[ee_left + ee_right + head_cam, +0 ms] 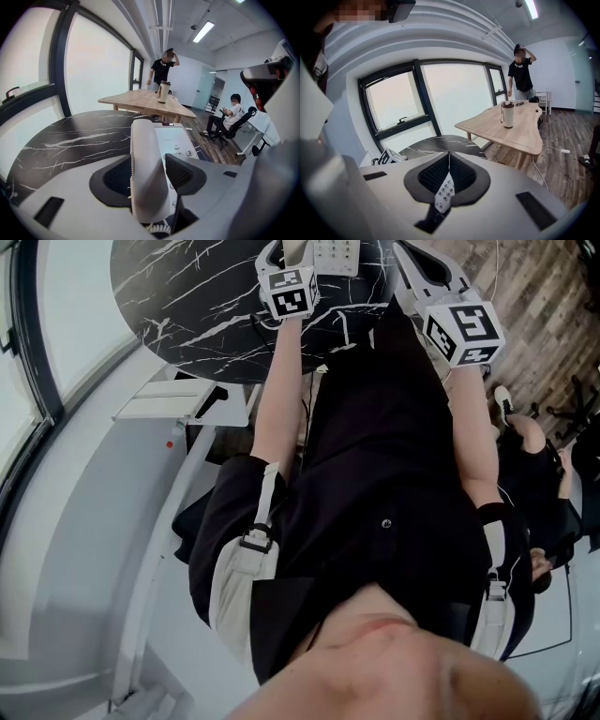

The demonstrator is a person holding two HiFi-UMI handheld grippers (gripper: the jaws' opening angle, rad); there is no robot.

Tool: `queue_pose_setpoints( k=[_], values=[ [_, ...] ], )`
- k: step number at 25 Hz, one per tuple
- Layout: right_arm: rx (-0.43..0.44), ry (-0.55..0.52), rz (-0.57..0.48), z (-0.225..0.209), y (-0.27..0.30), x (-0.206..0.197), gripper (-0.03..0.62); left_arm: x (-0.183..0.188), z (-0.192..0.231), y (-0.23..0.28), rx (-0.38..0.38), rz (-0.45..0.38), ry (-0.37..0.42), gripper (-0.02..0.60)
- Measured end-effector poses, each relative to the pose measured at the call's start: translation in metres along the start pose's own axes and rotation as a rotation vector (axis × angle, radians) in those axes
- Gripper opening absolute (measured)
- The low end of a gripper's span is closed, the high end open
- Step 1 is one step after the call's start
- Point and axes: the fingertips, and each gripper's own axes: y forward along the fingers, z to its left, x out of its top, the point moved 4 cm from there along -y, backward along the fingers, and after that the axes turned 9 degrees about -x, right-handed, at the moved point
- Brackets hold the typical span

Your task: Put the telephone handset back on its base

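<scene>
The white telephone handset point(146, 173) lies lengthwise between the two dark pads of my left gripper point(149, 161), which is shut on it. Just behind and to its right is the phone's white base point(177, 140), with keypad buttons showing, on the black marble table point(70, 136). I cannot tell whether the handset touches the base. The coiled cord point(157, 228) hangs under the handset. In the head view the base point(336, 254) sits at the top edge between the left gripper point(286, 282) and the right gripper point(441, 292). My right gripper point(449, 157) is shut and empty, with keypad buttons point(444, 194) showing below its tips.
A light wooden table point(154, 101) with a tall mug point(163, 91) stands beyond the marble table. A person stands behind it point(163, 70) and another sits in an office chair point(229, 115) at the right. Large windows point(93, 70) run along the left.
</scene>
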Motion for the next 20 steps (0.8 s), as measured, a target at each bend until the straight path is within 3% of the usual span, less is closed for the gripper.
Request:
queue_pose_setpoints(
  k=[20],
  values=[
    [-0.023,0.005,-0.123,0.020,-0.047,0.012,0.031,0.038,-0.040,-0.086,-0.056,-0.183,0.052,0.219]
  ],
)
